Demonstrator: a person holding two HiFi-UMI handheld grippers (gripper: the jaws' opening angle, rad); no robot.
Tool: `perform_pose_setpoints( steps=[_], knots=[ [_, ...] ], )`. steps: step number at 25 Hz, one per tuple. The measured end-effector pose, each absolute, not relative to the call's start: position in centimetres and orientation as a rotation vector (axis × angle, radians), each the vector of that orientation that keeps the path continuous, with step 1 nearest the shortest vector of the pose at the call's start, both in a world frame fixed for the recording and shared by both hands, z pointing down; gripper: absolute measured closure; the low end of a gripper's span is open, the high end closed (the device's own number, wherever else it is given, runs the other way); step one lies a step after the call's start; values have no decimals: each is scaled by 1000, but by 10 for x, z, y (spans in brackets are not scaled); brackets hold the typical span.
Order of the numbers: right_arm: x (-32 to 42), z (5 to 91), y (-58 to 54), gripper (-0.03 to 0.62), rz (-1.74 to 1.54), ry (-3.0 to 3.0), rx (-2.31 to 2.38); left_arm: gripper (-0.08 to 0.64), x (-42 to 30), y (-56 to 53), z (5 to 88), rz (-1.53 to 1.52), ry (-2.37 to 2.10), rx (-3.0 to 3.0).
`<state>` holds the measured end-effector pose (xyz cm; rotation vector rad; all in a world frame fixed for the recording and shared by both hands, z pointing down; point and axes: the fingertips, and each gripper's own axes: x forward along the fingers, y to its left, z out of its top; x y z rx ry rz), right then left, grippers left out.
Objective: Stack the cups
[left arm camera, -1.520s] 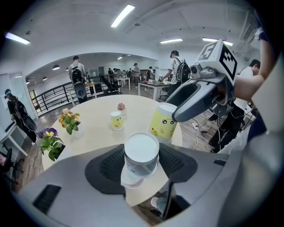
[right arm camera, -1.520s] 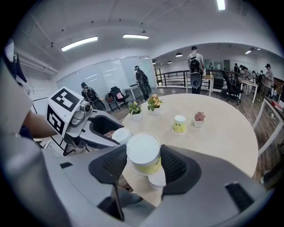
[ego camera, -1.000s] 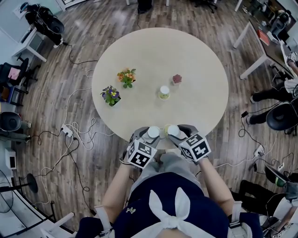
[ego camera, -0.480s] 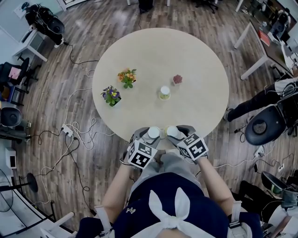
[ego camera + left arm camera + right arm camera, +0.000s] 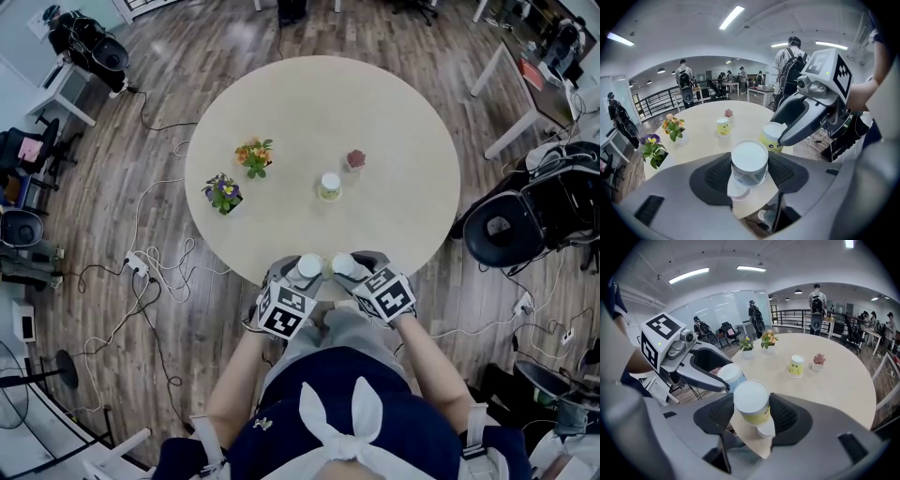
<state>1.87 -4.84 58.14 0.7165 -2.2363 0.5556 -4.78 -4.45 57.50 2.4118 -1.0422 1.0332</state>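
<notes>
Over the near edge of the bench [image 5: 394, 122], the left tool [image 5: 305, 274] is clamping a pale cup [image 5: 749, 161] and the right tool [image 5: 349, 270] a yellow cup [image 5: 752, 401] just beside it, likely needing square alignment to nest, while a third cup [image 5: 330, 186] is standing mid-bench.

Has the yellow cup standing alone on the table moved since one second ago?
No. The yellow cup keeps its place beside the pink succulent.
</notes>
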Motion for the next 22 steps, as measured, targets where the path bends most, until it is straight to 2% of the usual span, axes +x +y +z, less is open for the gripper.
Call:
perform_pose_setpoints(
  steps=[8,15,22],
  knots=[
    [18,581,-48,342,555,-2245,709,307,-47,-42,576,1021,-1021,2396],
    [18,580,-45,288,592,-2253,686,305,-47,-41,573,997,-1026,2392],
    [21,545,-44,282,590,-2347,725,305,-45,-46,545,891,-1063,2433]
  ],
)
